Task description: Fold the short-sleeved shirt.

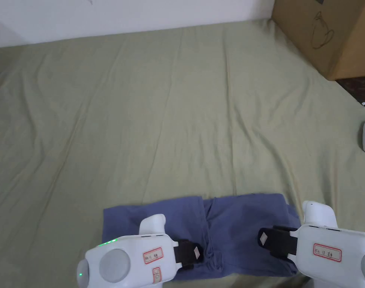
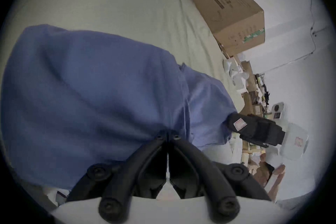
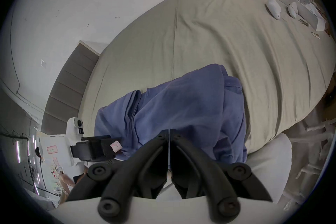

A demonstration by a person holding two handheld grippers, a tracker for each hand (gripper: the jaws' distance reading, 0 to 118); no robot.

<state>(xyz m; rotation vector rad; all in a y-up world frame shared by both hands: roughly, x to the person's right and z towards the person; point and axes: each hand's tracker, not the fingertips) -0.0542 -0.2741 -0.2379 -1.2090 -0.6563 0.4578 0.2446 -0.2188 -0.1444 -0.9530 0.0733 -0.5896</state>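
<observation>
Both tongs have black jaws drawn together: the left gripper pinches the near edge of the blue shirt at a bunched seam, while the right gripper has its tips closed against the same cloth, though a true pinch cannot be confirmed there. The shirt, soft, creased and folded into a wide band, lies on the near edge of the wrinkled olive sheet. Beyond it, at the sheet's far right, stand one cardboard box and two smooth white rounded devices.

Bedroom: wide mattress under a wrinkled pale green bedsheet, grey padded headboard, brown cardboard box beside it.
</observation>
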